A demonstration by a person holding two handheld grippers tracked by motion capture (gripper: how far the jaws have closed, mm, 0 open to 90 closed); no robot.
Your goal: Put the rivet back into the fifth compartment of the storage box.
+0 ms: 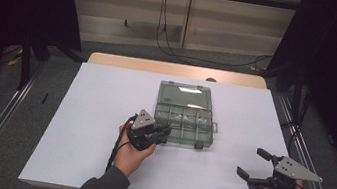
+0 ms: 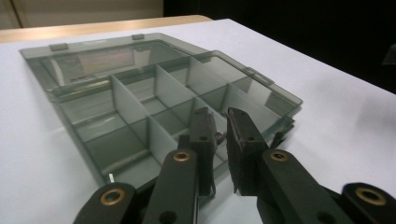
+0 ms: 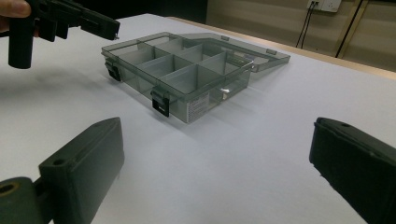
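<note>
A clear grey organizer box (image 1: pixel 183 123) lies open mid-table, its lid (image 1: pixel 185 96) folded flat behind it and its compartments (image 2: pixel 135 100) divided by thin walls. My left gripper (image 1: pixel 167 132) hovers over the box's front left corner, and its jaws (image 2: pixel 219 114) are almost together on a small metal part (image 2: pixel 219 136). From the right gripper view, that gripper (image 3: pixel 112 28) hangs just above the box (image 3: pixel 187 70). My right gripper (image 1: pixel 250 162) rests near the table's front right, away from the box. It stands wide open (image 3: pixel 219 154) with nothing between the jaws.
A white sheet (image 1: pixel 100 130) covers the table, with a wooden strip (image 1: pixel 175 69) at the far edge. Two black latches (image 3: pixel 161 103) hang on the box's front wall. A tiny shiny piece (image 3: pixel 225 91) shows through one end compartment. Cables (image 1: pixel 197 58) trail on the floor beyond.
</note>
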